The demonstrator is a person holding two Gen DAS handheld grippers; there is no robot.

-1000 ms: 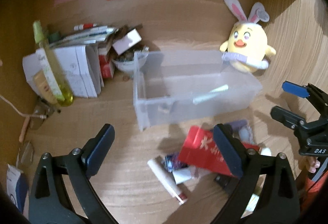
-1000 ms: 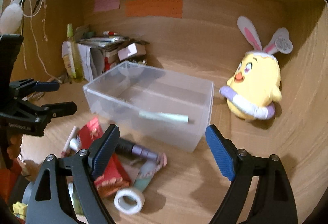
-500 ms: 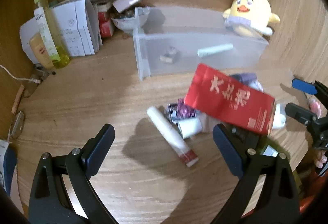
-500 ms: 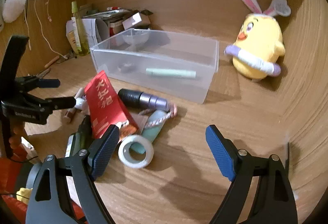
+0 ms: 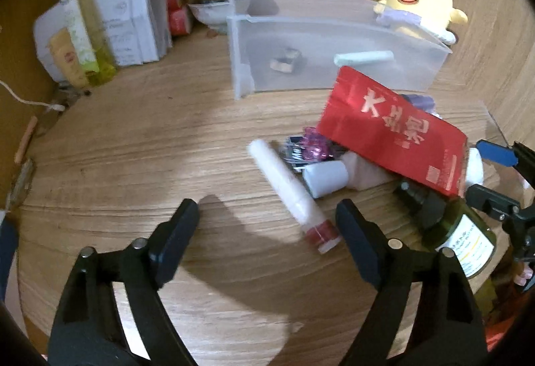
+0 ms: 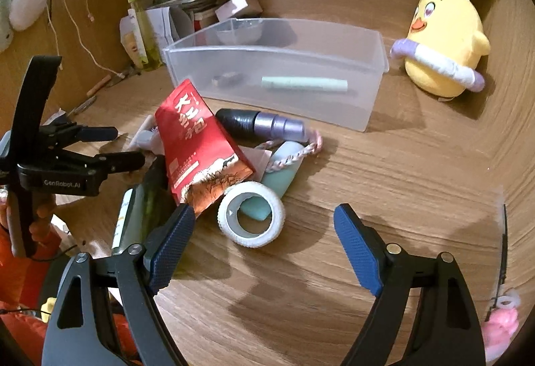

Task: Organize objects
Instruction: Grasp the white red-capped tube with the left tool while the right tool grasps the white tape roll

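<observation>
Both grippers, left gripper just narrowing, right gripper, hang with fingers wide and empty. The glossy red foil pouch leans over the white tape roll. A careless grab could topple it.

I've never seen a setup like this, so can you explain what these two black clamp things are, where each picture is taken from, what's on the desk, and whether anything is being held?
These are hand-held grippers, one in each of a person's hands, each with a camera looking forward along its jaws. One picture is from the left gripper, the other from the right gripper.

On the wooden desk sits a clear plastic bin holding a pale green tube and a small item too blurred to name. In front lies a pile: a red packet, a roll of white tape, a white tube, a dark bottle and a purple and black cylinder. A yellow plush chick stands beside the bin.

Nothing is held: both jaws stand open, though the left ones have just been closing a little, with nothing between them.
</observation>
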